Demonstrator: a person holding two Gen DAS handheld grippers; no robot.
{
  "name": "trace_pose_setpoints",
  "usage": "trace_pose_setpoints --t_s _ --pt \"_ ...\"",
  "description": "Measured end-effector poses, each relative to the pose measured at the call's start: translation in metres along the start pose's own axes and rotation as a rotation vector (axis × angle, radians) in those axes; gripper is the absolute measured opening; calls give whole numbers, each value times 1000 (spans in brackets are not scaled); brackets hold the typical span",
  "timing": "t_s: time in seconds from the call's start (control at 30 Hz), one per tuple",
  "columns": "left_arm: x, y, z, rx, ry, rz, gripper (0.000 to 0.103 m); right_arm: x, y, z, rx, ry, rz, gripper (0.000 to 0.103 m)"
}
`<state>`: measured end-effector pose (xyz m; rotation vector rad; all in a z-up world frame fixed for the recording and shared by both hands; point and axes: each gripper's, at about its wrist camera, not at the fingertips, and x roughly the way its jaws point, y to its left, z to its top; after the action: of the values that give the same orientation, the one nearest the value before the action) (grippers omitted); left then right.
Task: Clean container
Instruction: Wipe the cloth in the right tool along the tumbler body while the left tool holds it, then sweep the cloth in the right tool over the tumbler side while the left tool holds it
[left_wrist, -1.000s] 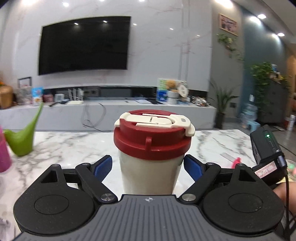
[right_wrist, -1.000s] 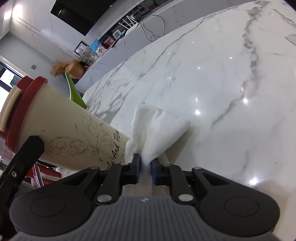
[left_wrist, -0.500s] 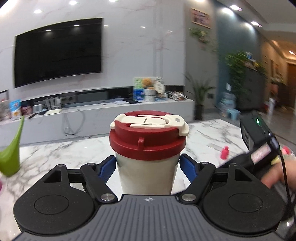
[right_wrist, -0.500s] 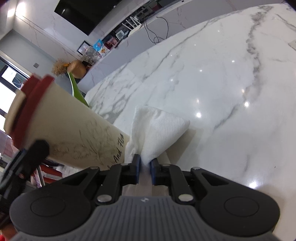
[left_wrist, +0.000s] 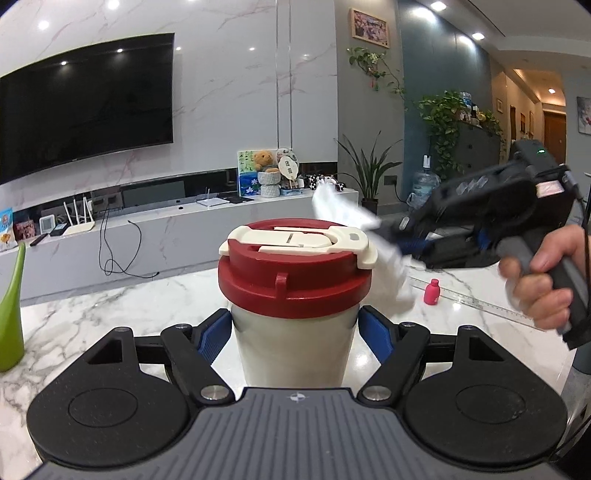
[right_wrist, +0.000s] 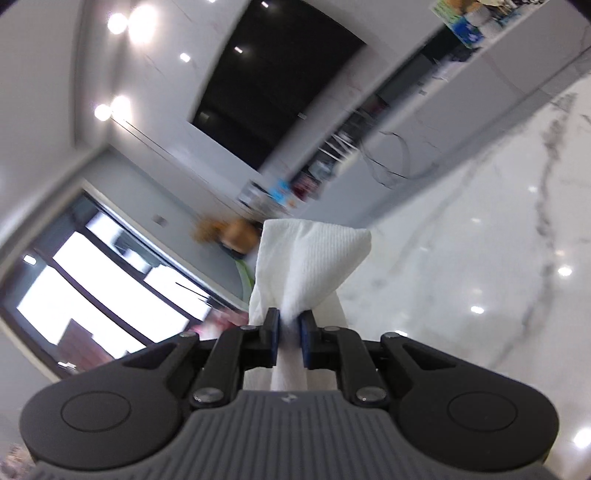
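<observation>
A cream cup (left_wrist: 295, 332) with a red lid (left_wrist: 295, 284) and a cream flip clasp stands upright on the marble table (left_wrist: 110, 314). My left gripper (left_wrist: 295, 328) is shut on it, blue pads pressed on both sides just under the lid. In the left wrist view my right gripper (left_wrist: 402, 242) hangs in the air right of the lid, held by a hand (left_wrist: 543, 284). It is shut on a white paper towel (left_wrist: 343, 210) that flaps beside the lid's right edge. The right wrist view shows the towel (right_wrist: 310, 254) pinched in the right gripper (right_wrist: 288, 325); the cup is out of that view.
A green watering can (left_wrist: 11, 314) stands at the table's left edge. A small pink bottle (left_wrist: 431, 291) and a clear ruler (left_wrist: 480, 302) lie on the table to the right, below the right gripper. Beyond the table runs a low TV cabinet.
The left jaws closed onto the cup's sides. The right gripper rose off the table with the towel and tilted up, coming beside the lid; the cup left the right wrist view.
</observation>
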<state>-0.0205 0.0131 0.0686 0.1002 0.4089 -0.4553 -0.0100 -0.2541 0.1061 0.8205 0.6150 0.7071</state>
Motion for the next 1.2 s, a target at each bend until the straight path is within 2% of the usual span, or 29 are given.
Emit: trace_pose_setpoints --t_s 0.1,0.33,0.8,1.0,1.2 --pt "1 3 1 -17 2 -1 74 1 1 -1 14 14 41 14" --pt "1 4 2 -11 1 -4 74 10 -4 -15 31 82 0 14" --pt "1 3 4 -23 5 3 75 45 -33 -55 51 276 -267 14" --pt "1 -6 3 -34 3 58 77 56 -40 -62 33 323 -333 15" --pt "1 -33 -3 -74 -14 197 80 59 -41 -63 31 328 -343 15"
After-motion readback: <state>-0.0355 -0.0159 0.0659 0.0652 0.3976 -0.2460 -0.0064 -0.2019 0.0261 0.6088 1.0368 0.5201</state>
